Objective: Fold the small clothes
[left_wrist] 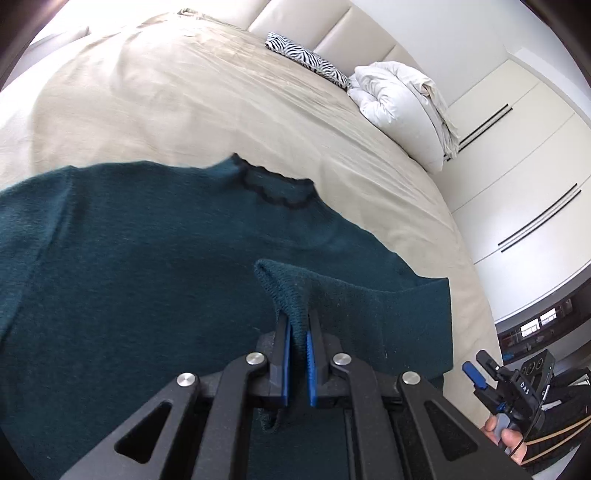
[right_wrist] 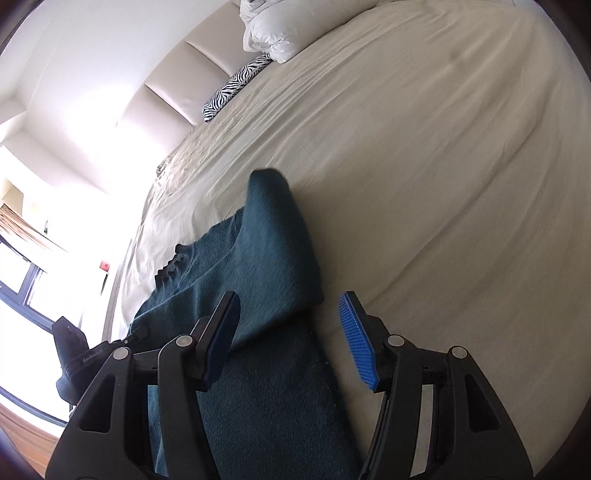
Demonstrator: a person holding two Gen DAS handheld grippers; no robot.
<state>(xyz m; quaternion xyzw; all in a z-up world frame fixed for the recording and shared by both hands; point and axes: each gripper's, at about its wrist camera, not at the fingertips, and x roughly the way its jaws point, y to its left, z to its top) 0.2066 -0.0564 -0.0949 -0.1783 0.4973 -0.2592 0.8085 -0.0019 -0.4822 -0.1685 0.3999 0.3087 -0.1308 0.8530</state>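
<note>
A teal sweater (left_wrist: 140,258) is being spread across the beige bed (left_wrist: 184,103), and a fold of its edge is being pinched between the closed jaws of the left gripper (left_wrist: 298,332). The right gripper (right_wrist: 291,325) is being held over the sweater's other side, jaws wide apart and gripping nothing.

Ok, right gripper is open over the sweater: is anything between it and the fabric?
Nothing visible. The right gripper hangs open directly over the teal sweater, with only knit and bare bed sheet between its fingers. The left gripper is already shut on a sweater edge, off to the side. The white duvet and zebra pillow lie far off by the headboard.
</note>
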